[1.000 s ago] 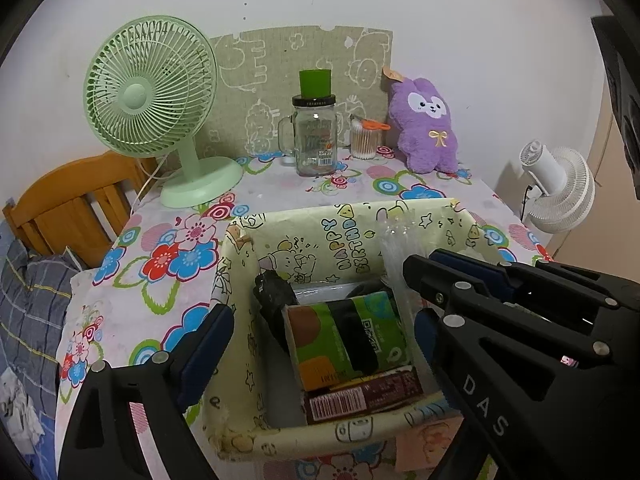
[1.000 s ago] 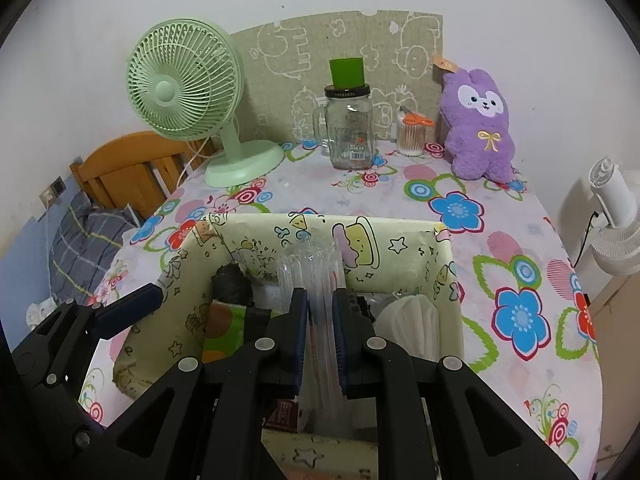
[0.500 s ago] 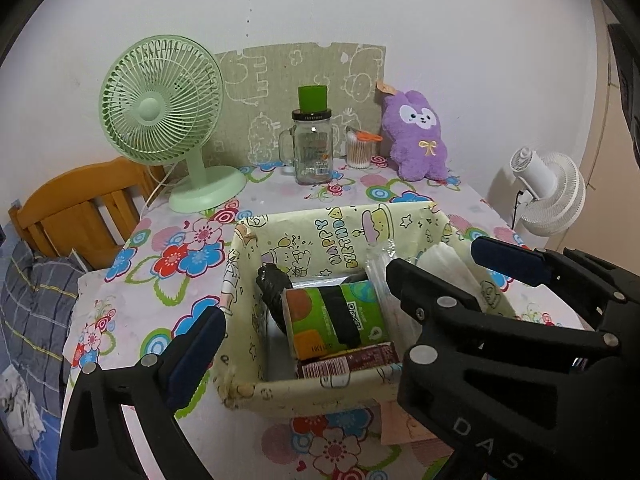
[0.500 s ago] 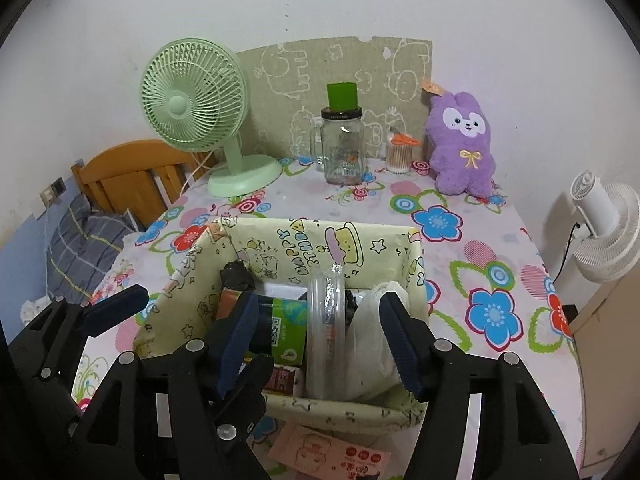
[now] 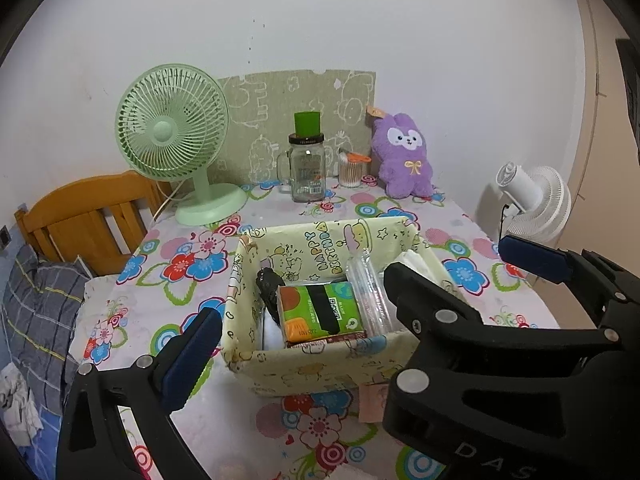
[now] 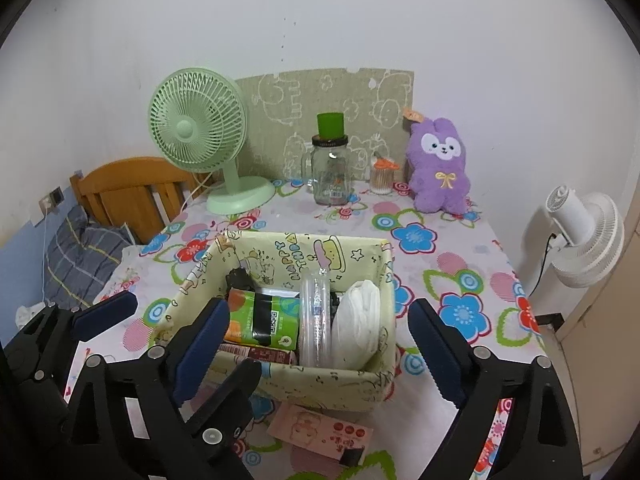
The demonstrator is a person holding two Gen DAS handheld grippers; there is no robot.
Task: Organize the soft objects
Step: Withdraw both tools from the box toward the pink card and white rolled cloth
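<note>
A yellow cartoon-print fabric basket (image 6: 352,390) (image 5: 320,372) stands on the flowered table. It holds a green tissue pack (image 6: 264,320) (image 5: 320,312), a clear plastic sleeve (image 6: 316,320) (image 5: 366,300), a white plastic bag (image 6: 358,320) and a dark item at the back. A purple plush bunny (image 6: 440,168) (image 5: 406,160) sits at the table's far right. My right gripper (image 6: 316,356) is open and empty, just in front of the basket. My left gripper (image 5: 352,304) is open and empty, its fingers spanning the basket.
A green desk fan (image 6: 200,136) stands at the far left. A glass jar with a green cup on top (image 6: 330,168) and a cotton swab holder (image 6: 382,176) stand at the back. A pink card (image 6: 320,432) lies before the basket. A white fan (image 6: 584,232) stands off the right edge.
My right gripper let go of the clear plastic sleeve in the basket, opened wide and drew back. Both grippers rose and pulled away from the basket.
</note>
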